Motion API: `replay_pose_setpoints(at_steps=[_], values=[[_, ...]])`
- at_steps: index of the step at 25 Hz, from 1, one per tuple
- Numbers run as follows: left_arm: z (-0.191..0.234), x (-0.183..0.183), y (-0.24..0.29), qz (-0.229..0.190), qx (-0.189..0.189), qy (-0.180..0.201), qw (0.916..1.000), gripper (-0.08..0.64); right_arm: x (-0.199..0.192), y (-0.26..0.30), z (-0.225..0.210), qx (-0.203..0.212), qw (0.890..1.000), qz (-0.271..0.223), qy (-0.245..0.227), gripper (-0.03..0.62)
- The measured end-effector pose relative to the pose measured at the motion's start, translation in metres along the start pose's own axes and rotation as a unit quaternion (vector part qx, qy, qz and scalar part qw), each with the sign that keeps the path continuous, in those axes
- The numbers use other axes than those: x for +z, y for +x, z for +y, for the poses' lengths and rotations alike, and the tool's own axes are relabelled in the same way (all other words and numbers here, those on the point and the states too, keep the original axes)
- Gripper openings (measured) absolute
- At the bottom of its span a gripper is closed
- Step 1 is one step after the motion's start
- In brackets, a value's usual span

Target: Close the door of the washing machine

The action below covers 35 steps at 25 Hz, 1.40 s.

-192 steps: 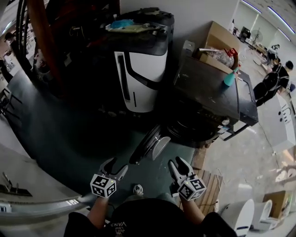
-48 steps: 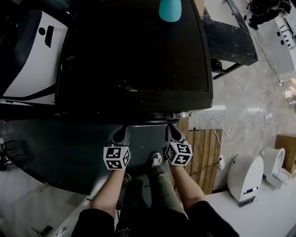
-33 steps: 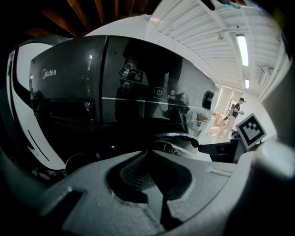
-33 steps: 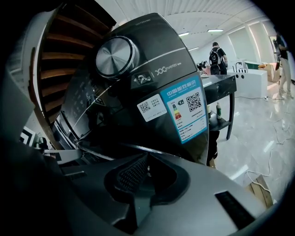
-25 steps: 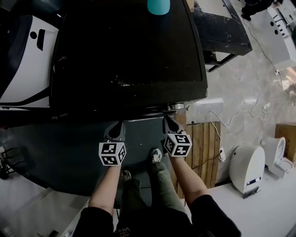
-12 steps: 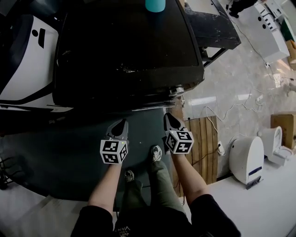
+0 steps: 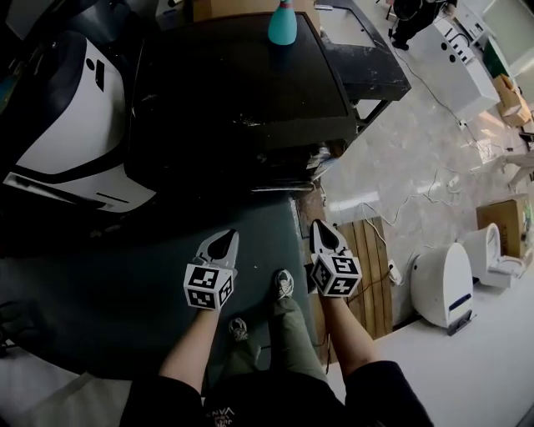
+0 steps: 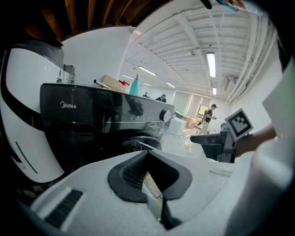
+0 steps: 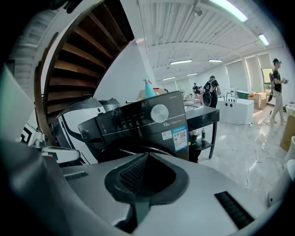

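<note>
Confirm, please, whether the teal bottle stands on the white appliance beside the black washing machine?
No: the teal bottle stands on the black washing machine itself, at its far edge, not on the white appliance beside it, as the head view shows.

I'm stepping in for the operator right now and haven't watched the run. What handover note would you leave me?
Left tool: shut, empty.
Right tool: shut, empty.
Both are held short of the washing machine, touching nothing.
Door: looks closed; nothing sticks out from the machine's front in the head view.
Done: closing, as far as can be seen.
Left: check that the latch caught; the pictures cannot show that.
</note>
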<state>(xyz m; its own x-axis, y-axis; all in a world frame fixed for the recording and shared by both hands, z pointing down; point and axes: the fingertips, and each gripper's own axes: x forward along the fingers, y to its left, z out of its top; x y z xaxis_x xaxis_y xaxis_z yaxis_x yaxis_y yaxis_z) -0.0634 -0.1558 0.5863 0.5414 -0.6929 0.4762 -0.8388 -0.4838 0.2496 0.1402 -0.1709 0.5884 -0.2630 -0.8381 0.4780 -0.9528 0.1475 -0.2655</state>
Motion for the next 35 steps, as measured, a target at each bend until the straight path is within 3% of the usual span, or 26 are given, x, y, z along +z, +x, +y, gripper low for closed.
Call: replay_pose_setpoints(at_steps=[3, 8, 17, 29, 35], values=[[-0.01, 0.001, -0.031, -0.007, -0.013, 0.009, 0.9999, 0.008, 0.002, -0.034, 0.012, -0.008, 1.0, -0.017, -0.008, 0.002], [-0.023, 0.0, -0.081, -0.018, -0.027, 0.025, 0.9992, 0.008, 0.001, -0.088, 0.029, -0.026, 0.998, -0.045, 0.018, 0.002], [-0.062, -0.007, -0.161, -0.034, -0.066, 0.051, 0.9959, 0.008, 0.001, -0.179, 0.07, -0.022, 0.995, -0.092, 0.027, 0.002], [-0.098, -0.02, -0.251, -0.056, -0.091, 0.098, 0.9894, 0.008, -0.01, -0.283, 0.12, -0.016, 0.991, -0.136, 0.001, 0.002], [-0.11, -0.037, -0.288, -0.043, -0.098, 0.113, 0.9878, 0.008, -0.024, -0.322, 0.142, -0.014, 0.991, -0.136, -0.004, 0.0]])
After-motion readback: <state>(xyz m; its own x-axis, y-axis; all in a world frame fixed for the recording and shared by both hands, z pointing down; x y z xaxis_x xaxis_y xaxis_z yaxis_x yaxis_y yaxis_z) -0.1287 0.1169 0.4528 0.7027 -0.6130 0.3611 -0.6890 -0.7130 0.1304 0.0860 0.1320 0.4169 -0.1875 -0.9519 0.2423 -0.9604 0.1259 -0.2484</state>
